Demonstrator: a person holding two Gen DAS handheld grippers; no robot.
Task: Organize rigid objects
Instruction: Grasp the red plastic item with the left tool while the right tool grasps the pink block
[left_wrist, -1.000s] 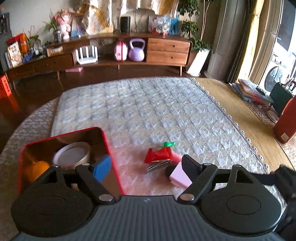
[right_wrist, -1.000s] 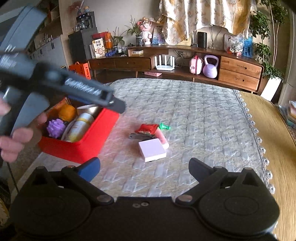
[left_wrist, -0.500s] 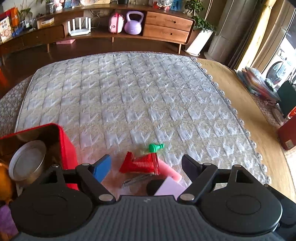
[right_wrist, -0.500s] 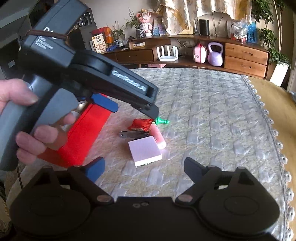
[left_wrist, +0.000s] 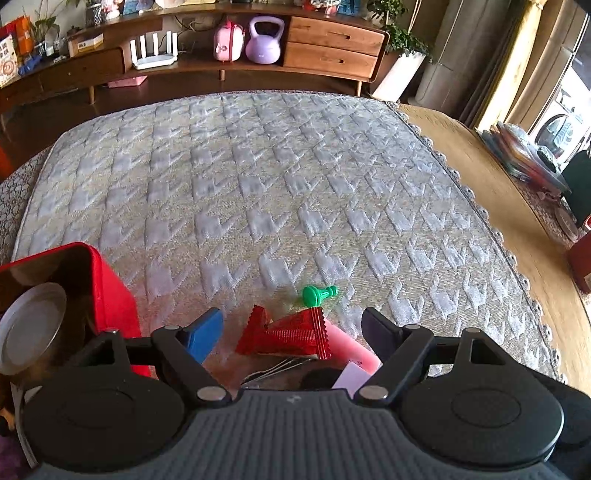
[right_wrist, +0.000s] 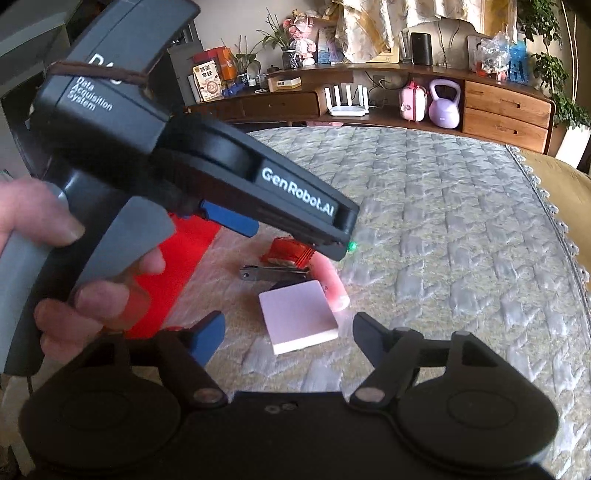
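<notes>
Your left tool (left_wrist: 291, 332) stands open over the red sachet (left_wrist: 286, 334), gripping nothing. Your right tool (right_wrist: 288, 328), open and empty, has just been closing in front of the pink block (right_wrist: 299, 314). Both items lie on the quilted mat (left_wrist: 295, 184) beside the red box (left_wrist: 110, 291).

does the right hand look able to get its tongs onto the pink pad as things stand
Probably yes. The pink pad lies flat on the quilted cover just ahead of the right tongs, which are open and have just been closing, nothing between them. The left tongs hover beyond it, over the red packet.
</notes>
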